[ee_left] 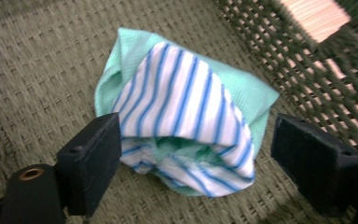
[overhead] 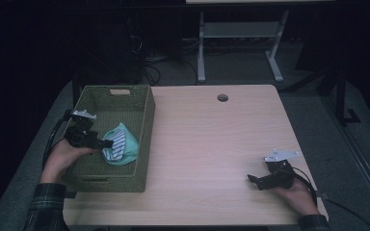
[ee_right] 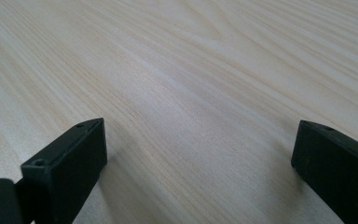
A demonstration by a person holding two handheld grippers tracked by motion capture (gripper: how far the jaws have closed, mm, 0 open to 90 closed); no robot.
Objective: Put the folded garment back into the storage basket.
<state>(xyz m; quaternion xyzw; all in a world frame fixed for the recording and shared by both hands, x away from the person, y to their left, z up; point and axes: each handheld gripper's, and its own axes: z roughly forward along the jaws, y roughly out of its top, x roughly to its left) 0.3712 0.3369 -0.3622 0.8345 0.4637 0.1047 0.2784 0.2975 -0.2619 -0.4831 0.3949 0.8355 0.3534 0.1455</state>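
Left gripper: the black, blocky jaws stand spread wide, one on each side of the cloth bundle, pads clear of the fabric; nothing is pinched.
Cloth bundle: it lies on the floor of the woven basket, toward its right wall, loosely balled.
Bundle make-up: a white piece with blue stripes wraps over a mint-green piece with a fine waffle texture; the folds are rounded and slack.
Handling: it looks soft, light and limp, so it should squash under the pads and sag when lifted; it is neither fragile nor slippery.
Where to take hold: the thick gathered fold at the near end, where both layers bunch, seems the safest bite; a single edge would likely let the bundle unroll.
Basket: olive-green, rectangular, stiff open weave, with a cut-out handle in the far wall.
Right gripper: jaws spread and empty, resting low over the bare surface.
Surface: pale wood grain, smooth, matte.
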